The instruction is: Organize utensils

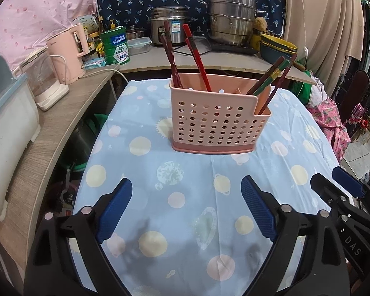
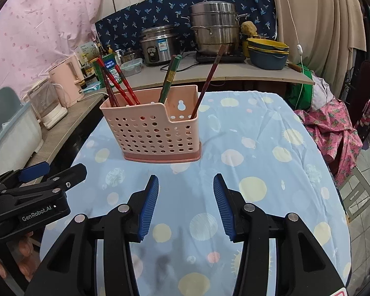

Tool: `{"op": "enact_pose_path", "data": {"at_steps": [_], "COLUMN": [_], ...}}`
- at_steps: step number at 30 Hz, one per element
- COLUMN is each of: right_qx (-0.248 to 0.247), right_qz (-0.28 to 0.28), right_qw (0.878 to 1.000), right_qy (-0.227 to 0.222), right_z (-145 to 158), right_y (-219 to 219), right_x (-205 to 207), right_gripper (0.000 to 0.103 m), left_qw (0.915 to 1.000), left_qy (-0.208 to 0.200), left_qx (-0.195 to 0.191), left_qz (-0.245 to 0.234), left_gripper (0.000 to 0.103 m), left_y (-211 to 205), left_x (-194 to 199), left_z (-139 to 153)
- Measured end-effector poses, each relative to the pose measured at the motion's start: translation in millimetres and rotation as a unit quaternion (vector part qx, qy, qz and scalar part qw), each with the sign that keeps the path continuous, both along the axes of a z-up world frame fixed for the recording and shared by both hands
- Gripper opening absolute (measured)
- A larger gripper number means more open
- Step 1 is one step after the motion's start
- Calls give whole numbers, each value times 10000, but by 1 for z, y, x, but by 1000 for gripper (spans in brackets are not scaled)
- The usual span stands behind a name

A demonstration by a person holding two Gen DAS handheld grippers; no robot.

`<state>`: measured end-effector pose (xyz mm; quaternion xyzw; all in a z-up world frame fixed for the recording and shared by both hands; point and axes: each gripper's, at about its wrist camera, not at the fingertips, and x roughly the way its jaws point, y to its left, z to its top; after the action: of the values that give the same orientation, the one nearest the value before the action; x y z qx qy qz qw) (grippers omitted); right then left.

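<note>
While both grippers hang over the near end of the table, tilted down toward it, neither has anything between its pads. The left gripper point(image 1: 186, 203) stands with jaws spread wide, ribbed blue pads facing in; the right gripper point(image 2: 186, 204) is parted too but narrower, empty, w/ the same blue ribbed pads on black plastic arms. From the right wrist view the left tool's body reads "GenRobot.AI"; from the left wrist view the right tool shows "DAS".

Beyond the fingertips, the tablecloth point(image 1: 185, 212) – light blue fabric, printed w/ pale yellow and pink planets and dots – has a crease down the middle. Upright on it, well apart from both grippers, stands the pink utensil holder point(image 1: 214, 123): perforated plastic, round holes in rows, darker pink base, front wall stepped lower at the right-hand compartment. The chopsticks point(image 1: 197, 56) lean inside it – red and dark ones in the taller left section, green-banded and dark ones in the right section.

Behind, a shelf holds a steel rice cooker point(image 1: 171, 26), a stacked steel steamer pot point(image 1: 230, 16) and a green tin point(image 1: 116, 46) whose label is too small to read.
</note>
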<state>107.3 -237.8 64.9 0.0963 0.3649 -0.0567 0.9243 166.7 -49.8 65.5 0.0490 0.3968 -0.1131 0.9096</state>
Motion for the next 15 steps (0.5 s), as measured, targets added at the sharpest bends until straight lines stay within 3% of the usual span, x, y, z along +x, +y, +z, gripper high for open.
{"op": "enact_pose_path", "data": {"at_steps": [6,9,10,15], "right_qx": [32,4,-28,-61], "right_qz": [-15,-5,-7,-12], "right_qw": [10000,10000,10000,10000], "right_qy": [-27,-11,-9,-18], "right_z": [-2,-4,-5,-7], "right_y": [0,1,1,2], "right_x": [-2,-2,-2,-4], "right_gripper": [75,77,84,87], "left_qw": [10000,9999,9999,9998], "left_qy": [6,11,13,23], "left_qx": [93,117,128,152], "left_qz": [31,28,35,91], "left_gripper": [90,92,93,95], "left_y": [-3,-3,-3,-3], "left_x": [-2,-3,-3,-5], "left_z": [-5,-7,-8,-10]}}
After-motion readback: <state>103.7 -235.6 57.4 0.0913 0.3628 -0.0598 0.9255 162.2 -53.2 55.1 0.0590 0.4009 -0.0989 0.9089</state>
